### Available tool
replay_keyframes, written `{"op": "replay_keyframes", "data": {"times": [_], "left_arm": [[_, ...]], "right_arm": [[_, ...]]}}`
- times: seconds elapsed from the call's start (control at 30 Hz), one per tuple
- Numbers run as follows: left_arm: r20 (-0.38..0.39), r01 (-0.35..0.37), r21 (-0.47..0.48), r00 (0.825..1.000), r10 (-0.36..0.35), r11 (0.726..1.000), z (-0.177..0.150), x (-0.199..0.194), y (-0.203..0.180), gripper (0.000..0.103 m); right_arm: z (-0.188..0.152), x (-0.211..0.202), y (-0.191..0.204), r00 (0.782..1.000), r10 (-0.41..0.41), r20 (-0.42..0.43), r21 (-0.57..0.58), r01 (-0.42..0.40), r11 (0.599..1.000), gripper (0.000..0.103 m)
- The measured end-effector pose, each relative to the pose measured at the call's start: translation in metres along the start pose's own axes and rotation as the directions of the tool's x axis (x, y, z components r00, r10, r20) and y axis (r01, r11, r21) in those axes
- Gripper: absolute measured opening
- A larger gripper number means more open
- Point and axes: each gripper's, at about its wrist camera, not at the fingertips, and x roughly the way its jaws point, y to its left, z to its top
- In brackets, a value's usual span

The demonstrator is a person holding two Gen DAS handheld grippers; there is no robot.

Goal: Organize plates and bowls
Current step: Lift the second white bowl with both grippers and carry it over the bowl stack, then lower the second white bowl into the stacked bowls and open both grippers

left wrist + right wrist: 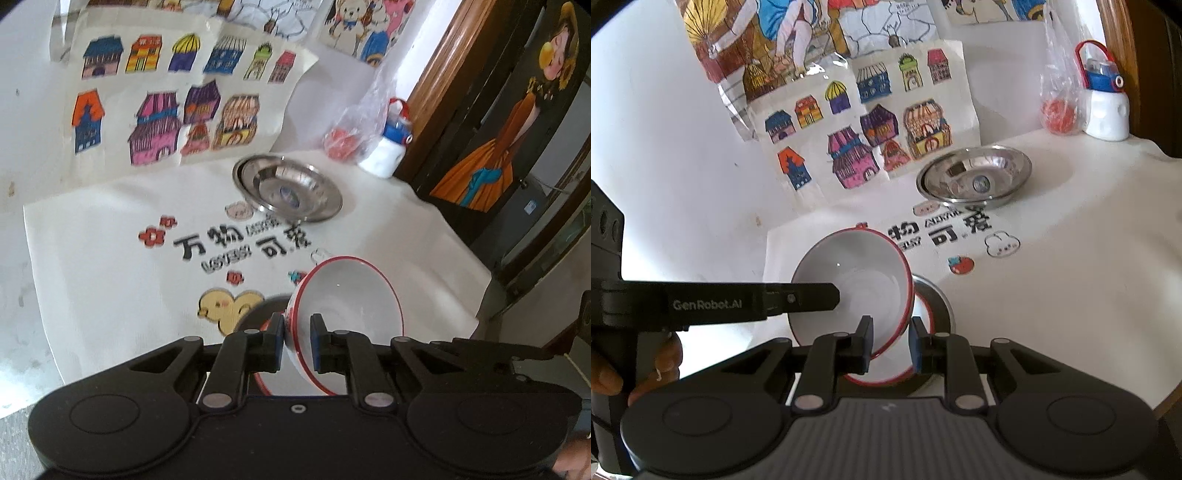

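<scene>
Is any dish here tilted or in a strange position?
Yes. The red-rimmed white bowl is tipped on its side, with the left gripper pinching its rim. The steel plates at the back sit slightly off-centre on each other.

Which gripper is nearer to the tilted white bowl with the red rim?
Left. The left gripper is shut on the tilted white red-rimmed bowl's rim; the right gripper straddles its opposite rim, jaws not clearly closed.

Glossy glazed ceramic bowl (347,306), shiny steel plates (975,177), matt printed tablecloth (1052,280)
</scene>
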Motion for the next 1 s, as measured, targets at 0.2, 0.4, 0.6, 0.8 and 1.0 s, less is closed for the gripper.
{"op": "replay_keyframes", "data": {"times": [0.2,0.4,0.6,0.8,1.0], "left_arm": [[-0.049,-0.01,-0.002,0.999,0.01,1.0,-0.012,0.012,0.002,0.016],[-0.078,-0.022,-0.01,0.997,0.021,1.0,-0.017,0.019,0.002,0.016],[-0.095,-0.039,-0.016,0.995,0.037,0.999,-0.018,0.022,0.005,0.018],[-0.109,-0.046,-0.008,0.993,0.045,0.999,-0.017,0.025,0.002,0.019],[-0.127,-0.055,0.005,0.99,0.055,0.998,-0.016,0.029,0.0,0.019]], "right_arm": [[0.0,0.001,0.0,1.0,-0.019,-0.021,-0.009,0.019,1.0,0.023],[0.001,0.007,0.002,0.998,-0.023,-0.063,-0.013,0.022,1.0,0.024],[0.0,0.015,0.002,0.997,-0.027,-0.076,-0.029,0.025,0.999,0.024],[0.004,0.018,0.0,0.991,-0.043,-0.126,-0.024,0.04,0.999,0.025],[0.008,0.02,0.002,0.989,-0.054,-0.141,-0.053,0.047,0.997,0.025]]}}
